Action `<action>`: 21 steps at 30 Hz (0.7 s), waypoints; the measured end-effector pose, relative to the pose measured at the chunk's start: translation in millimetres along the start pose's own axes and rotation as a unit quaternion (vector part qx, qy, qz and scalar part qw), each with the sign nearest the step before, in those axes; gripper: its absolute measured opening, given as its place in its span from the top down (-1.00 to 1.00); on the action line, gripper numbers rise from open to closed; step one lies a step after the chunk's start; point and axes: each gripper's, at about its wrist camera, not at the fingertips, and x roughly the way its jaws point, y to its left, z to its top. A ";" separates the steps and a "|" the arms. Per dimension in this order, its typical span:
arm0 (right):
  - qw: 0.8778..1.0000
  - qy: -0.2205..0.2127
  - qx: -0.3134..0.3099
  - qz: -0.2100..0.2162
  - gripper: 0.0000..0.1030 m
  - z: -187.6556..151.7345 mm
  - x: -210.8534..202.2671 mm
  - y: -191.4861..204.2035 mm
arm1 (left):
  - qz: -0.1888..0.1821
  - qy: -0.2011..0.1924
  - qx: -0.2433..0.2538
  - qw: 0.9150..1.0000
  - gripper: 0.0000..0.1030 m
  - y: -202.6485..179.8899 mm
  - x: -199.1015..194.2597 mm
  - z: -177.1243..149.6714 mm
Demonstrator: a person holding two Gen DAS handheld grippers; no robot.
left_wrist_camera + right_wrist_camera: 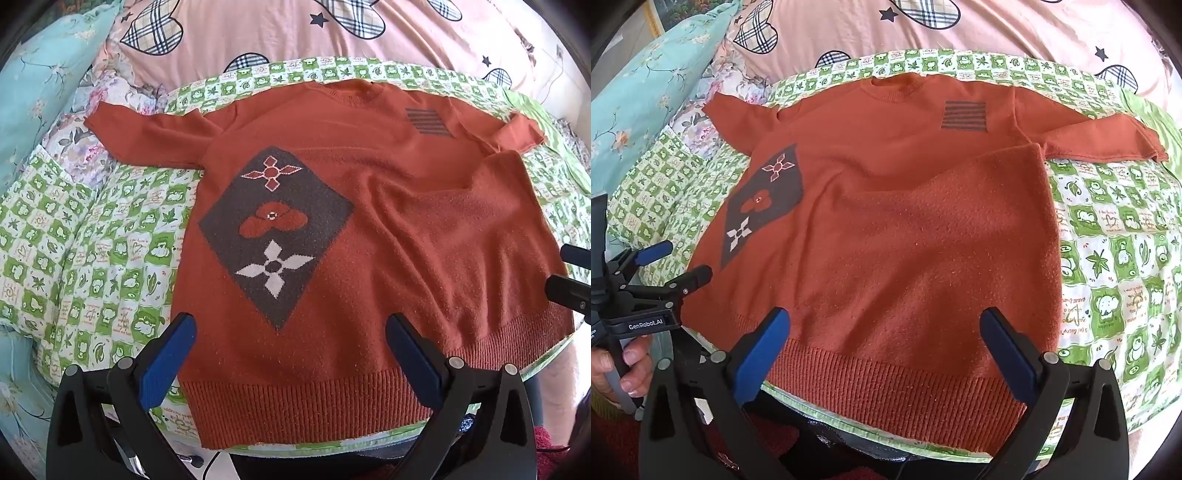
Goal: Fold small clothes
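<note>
Nearest the cameras, the left gripper [290, 328] and the right gripper [884, 325] each hover with fingers spread wide apart, gripping nothing. Between and just beyond each pair lies the ribbed hem [295, 406] of the orange sweater [369, 221], spread front-up on the green checked quilt [92, 240] covering the bed. Farther off, its dark diamond patch [275, 229] sits on the left, both sleeves reach outward, and a pink blanket [258, 33] lies beyond the collar.
</note>
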 end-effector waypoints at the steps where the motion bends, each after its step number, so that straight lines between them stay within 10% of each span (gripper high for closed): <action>1: 1.000 0.000 0.000 0.000 -0.99 -0.2 -0.2 0.0 | -0.001 -0.001 0.000 1.000 -0.99 -0.7 -0.8 0.2; 21: 1.000 -0.006 0.000 0.004 -0.99 1.5 -3.1 2.2 | -0.005 -0.004 0.004 1.000 -0.99 -7.0 -6.0 4.3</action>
